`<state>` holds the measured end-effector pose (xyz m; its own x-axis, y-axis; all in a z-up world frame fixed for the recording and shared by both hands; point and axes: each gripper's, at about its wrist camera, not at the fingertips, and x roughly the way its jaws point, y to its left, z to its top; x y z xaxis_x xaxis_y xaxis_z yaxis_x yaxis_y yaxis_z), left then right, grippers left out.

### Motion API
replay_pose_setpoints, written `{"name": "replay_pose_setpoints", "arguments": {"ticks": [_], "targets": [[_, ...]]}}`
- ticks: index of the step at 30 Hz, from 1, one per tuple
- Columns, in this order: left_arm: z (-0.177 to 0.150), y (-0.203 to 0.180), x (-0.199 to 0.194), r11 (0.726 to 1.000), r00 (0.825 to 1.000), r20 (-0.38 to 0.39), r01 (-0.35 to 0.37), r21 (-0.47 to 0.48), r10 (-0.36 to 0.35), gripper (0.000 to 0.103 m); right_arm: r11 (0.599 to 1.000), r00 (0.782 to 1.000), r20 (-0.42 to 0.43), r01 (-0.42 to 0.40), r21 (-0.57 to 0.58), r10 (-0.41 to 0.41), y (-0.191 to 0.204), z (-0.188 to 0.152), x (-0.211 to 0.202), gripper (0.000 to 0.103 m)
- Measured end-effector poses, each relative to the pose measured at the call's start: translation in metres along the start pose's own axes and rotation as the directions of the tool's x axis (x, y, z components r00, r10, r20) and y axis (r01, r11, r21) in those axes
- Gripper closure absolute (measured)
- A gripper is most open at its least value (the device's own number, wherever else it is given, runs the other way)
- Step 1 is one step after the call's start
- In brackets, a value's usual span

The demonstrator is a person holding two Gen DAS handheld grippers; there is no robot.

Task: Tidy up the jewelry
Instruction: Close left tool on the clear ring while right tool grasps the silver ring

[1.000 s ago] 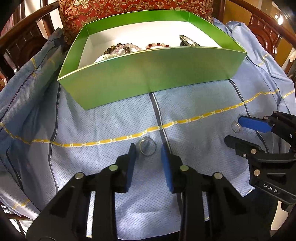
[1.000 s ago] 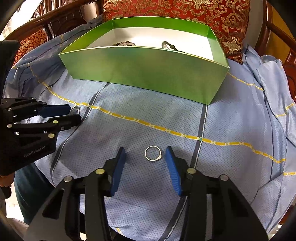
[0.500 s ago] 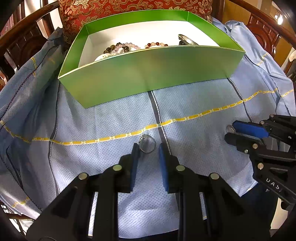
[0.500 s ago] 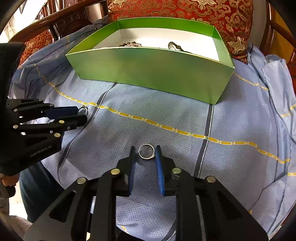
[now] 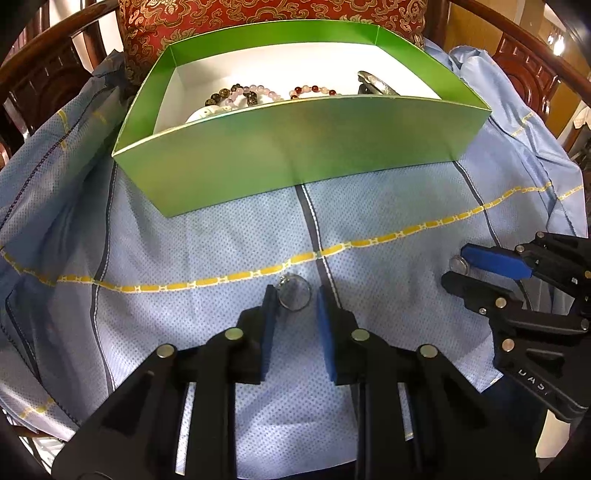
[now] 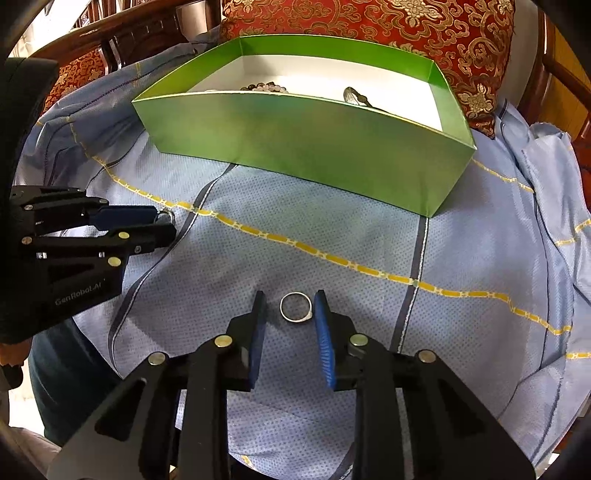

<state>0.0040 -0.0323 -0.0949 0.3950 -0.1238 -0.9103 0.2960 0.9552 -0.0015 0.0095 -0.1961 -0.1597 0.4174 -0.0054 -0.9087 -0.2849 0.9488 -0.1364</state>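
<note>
A green box [image 5: 295, 147] with a white inside stands on the blue cloth and holds bead bracelets [image 5: 243, 94] and a silver piece [image 5: 376, 83]. My left gripper [image 5: 293, 299] is open, its blue pads on either side of a thin silver ring [image 5: 294, 293] lying on the cloth. My right gripper [image 6: 289, 308] is open around a second silver ring [image 6: 295, 307] on the cloth. The box also shows in the right wrist view [image 6: 306, 144]. Each gripper shows in the other's view, the right one [image 5: 458, 271] and the left one [image 6: 166, 225].
The blue cloth [image 5: 388, 206] with yellow lines covers a wooden chair seat. A red patterned cushion [image 6: 406, 26] leans behind the box. Wooden armrests [image 5: 48, 48] curve around both sides. The cloth is bunched at the right [image 6: 546, 155].
Both grippers narrowed half a second ago and have now opened a little again. Each ring still lies on the cloth between its gripper's pads. The box has not moved.
</note>
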Motion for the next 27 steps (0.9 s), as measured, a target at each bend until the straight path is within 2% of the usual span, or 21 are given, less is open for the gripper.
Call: {"name": "replay_pose_setpoints", "arguments": {"ticks": [1,4,6,15,20,22,24,27], "targets": [[0.0,0.001,0.0,1.0,1.0,0.0,0.001,-0.001,-0.001,0.083,1.0,1.0,-0.001,-0.004,-0.002,0.004,0.0,0.0,0.0,0.085],[0.0,0.002,-0.001,1.0,1.0,-0.004,0.009,-0.013,-0.009,0.085,1.0,1.0,-0.003,-0.01,-0.01,0.01,-0.001,-0.001,-0.001,0.085],[0.0,0.003,-0.003,1.0,1.0,-0.003,0.01,-0.021,-0.01,0.095,1.0,1.0,-0.005,-0.014,-0.006,0.014,-0.002,-0.001,-0.003,0.085],[0.009,0.003,-0.026,1.0,0.998,0.055,0.008,-0.006,-0.008,0.095,1.0,0.999,0.036,-0.017,0.003,0.016,-0.006,0.009,-0.021,0.085],[0.0,0.017,-0.018,1.0,0.999,0.032,0.018,-0.024,-0.018,0.079,1.0,1.0,0.011,-0.012,0.004,0.012,-0.007,0.005,-0.015,0.085],[-0.003,0.025,-0.012,0.998,0.999,0.015,0.031,-0.046,-0.03,0.076,1.0,1.0,-0.007,-0.015,0.013,0.015,-0.008,0.002,-0.008,0.085],[-0.003,0.027,-0.009,0.998,0.999,0.009,0.04,-0.051,-0.04,0.067,1.0,1.0,-0.02,-0.012,0.022,0.012,-0.008,0.0,-0.003,0.085],[-0.002,0.022,-0.009,0.998,0.998,0.013,0.056,-0.039,-0.055,0.064,1.0,1.0,-0.021,-0.014,0.023,0.015,-0.007,0.0,-0.002,0.085]]}}
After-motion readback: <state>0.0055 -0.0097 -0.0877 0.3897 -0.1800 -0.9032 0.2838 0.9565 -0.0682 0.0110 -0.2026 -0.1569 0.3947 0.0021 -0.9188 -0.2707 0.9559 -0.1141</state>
